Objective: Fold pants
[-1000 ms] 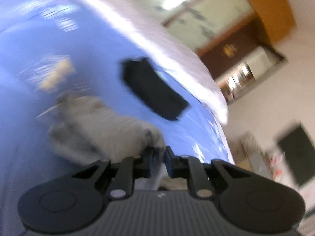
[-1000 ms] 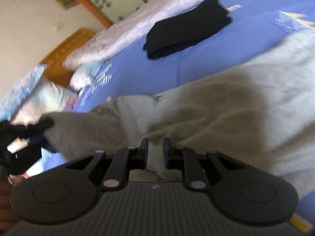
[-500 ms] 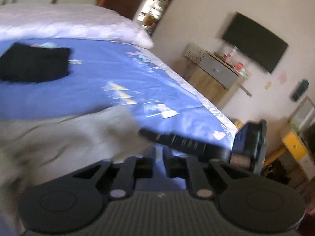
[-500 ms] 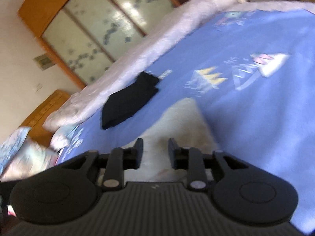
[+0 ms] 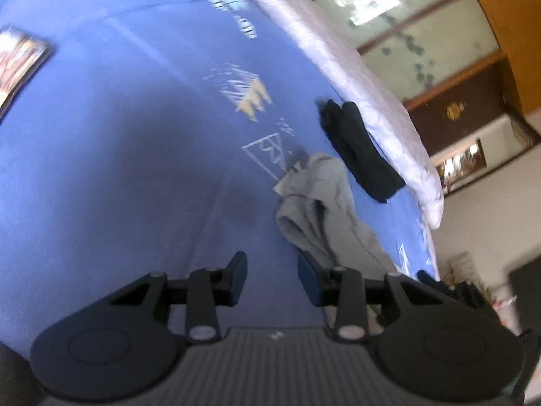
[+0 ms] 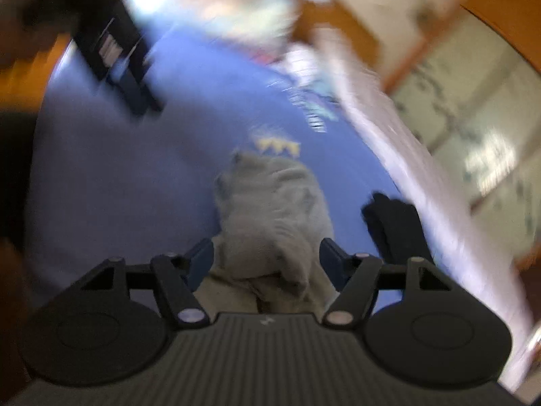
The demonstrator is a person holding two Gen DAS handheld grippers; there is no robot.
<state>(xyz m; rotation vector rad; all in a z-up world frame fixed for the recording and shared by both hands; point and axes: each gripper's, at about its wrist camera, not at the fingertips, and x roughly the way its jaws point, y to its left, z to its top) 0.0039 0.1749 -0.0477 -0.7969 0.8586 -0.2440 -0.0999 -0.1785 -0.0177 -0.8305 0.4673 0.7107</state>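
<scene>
2 hand-held grippers are yours to read. Your left hand-held gripper (image 5: 272, 279) hangs over the bare blue bed sheet (image 5: 118, 155), its jaws parted and opening with nothing between them. To its right the grey pants (image 5: 318, 209) lie bunched on the sheet, and just beyond them a folded black garment (image 5: 361, 155) rests against the pale quilt (image 5: 365, 94). In your right view, blurred, the right hand-held gripper (image 6: 267, 260) has its jaws spread wide and opening; the pants (image 6: 270, 203) lie between them, but the pads do not press the cloth. The black garment (image 6: 395, 226) lies to the right.
</scene>
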